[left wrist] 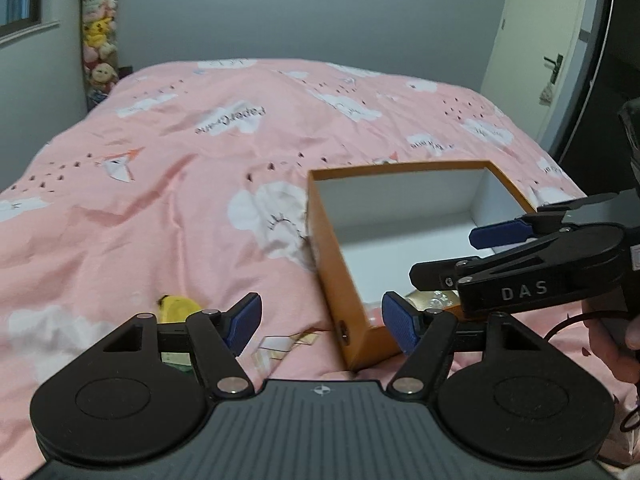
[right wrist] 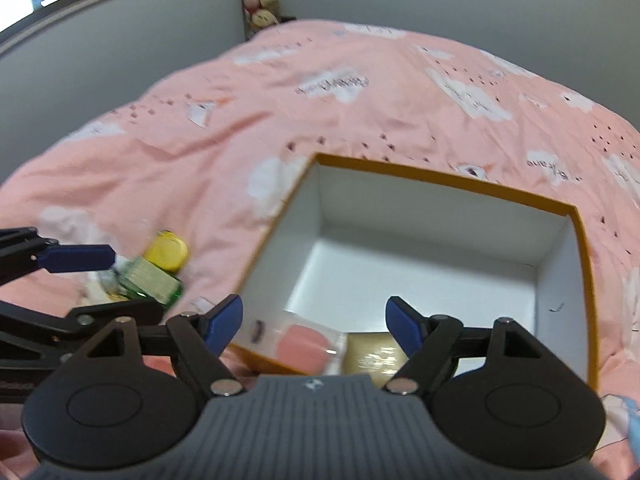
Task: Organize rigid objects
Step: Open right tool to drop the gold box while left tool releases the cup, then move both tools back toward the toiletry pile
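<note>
While both grippers' fingers (left wrist: 322, 322) (right wrist: 314, 322) gape empty, the box (right wrist: 582, 280) rim sits below, bedspread (left wrist: 180, 200) open beyond.

- Bed (left wrist: 168, 184) under a pink cloud-print cover, rumpled.
- On it: open orange box (right wrist: 582, 264), white inside.
- Beside the box: yellow-capped green bottle (right wrist: 154, 276) lying down, and a small clear packet (left wrist: 280, 346).

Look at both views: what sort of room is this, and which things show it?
Most likely a bedroom: a bed under a pink cloud-print duvet, stuffed toys stacked in the corner, and a door.
</note>
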A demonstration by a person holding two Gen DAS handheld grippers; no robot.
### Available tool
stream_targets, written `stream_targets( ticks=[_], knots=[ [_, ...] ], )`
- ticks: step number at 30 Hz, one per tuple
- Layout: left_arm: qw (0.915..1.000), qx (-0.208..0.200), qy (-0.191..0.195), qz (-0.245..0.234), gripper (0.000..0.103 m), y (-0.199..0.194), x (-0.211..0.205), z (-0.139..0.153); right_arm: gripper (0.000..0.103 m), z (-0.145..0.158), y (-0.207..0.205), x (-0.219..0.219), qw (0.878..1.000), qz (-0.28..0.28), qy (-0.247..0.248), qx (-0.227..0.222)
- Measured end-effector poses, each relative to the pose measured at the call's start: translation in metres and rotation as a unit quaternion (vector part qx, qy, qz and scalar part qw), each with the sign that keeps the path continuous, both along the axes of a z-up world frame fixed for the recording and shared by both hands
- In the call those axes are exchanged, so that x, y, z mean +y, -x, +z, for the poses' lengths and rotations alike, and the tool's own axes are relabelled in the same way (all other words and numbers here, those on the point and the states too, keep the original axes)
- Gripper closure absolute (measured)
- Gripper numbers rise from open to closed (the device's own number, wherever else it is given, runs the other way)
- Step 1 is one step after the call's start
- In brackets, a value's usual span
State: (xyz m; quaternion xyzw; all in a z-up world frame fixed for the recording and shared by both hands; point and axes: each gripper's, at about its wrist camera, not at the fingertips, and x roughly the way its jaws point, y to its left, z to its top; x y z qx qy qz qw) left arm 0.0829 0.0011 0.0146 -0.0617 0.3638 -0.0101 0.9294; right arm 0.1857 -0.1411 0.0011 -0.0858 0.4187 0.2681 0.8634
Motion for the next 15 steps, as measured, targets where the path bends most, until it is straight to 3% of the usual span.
stream_targets(
  ticks=[7,15],
  knots=[
    [0.9993,-0.013,-0.016,0.031,0.023,0.023,0.015,0.005,0.024,0.007,0.029,0.017,0.999,0.021,-0.03,-0.018],
    [0.9963,0.045,0.002,0.073,0.024,0.044,0.041,-0.018,0.019,-0.008,0.056,0.047,0.997,0.071,0.021,-0.038]
  ],
)
